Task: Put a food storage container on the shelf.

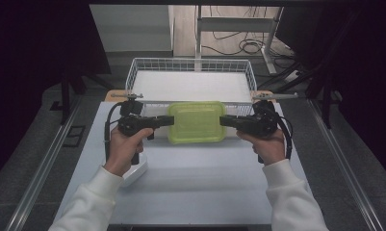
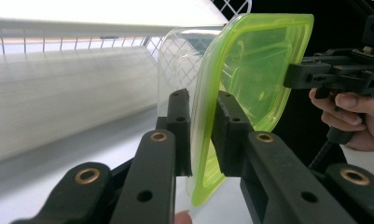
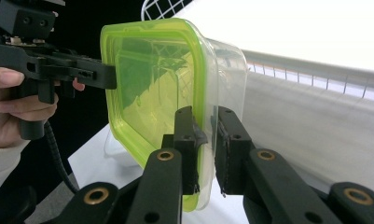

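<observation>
Table [image 1: 190,183]; clear tub [image 3: 231,65] under green lid [image 1: 196,122].

White wire-mesh basket [image 1: 133,72] at the far edge of the pale grey table [image 1: 190,187], small white object [image 1: 135,174] near its left edge

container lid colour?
Translucent lime green lid on a clear container; best in the right gripper view.

container [image 1: 196,122] | clear tub, green lid on | level, apparently lifted | before wire basket [image 1: 190,65]
</observation>
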`<state>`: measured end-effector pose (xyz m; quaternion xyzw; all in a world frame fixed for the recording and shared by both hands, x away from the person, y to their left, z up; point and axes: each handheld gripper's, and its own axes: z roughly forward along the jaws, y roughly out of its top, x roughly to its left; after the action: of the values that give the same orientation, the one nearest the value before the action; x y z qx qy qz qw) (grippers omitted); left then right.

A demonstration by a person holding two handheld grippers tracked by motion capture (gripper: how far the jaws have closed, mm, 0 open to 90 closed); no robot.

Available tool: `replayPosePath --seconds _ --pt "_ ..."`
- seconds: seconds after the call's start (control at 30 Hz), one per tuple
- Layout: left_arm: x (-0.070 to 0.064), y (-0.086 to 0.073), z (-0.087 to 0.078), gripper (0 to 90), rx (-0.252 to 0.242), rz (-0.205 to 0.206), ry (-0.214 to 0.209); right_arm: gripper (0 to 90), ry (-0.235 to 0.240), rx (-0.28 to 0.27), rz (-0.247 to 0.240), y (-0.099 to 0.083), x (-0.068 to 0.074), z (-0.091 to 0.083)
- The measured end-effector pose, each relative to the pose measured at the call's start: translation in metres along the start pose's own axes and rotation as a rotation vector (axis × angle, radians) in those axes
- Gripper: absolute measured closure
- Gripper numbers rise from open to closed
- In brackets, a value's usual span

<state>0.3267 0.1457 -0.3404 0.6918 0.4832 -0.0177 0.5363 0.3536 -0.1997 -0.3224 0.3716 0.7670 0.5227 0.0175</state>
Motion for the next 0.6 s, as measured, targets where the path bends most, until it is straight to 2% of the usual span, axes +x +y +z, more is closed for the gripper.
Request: replayPosePath --seconds 0.17,0.37,0.6 --pt "0.002 0.013 0.000 78.7 0.000 -0.002 0.005 79.6 0.005 -0.005 -0.004 0.009 -0.004 0.003" --pt "0.011 0.027 0.002 78.7 0.000 -0.018 -0.007 79.7 0.015 -0.015 0.002 0.022 -0.010 0.009" --pt "0.014 0.039 0.003 78.6 -0.002 -0.011 -0.015 79.6 0.012 -0.024 0.005 0.034 -0.013 0.011"
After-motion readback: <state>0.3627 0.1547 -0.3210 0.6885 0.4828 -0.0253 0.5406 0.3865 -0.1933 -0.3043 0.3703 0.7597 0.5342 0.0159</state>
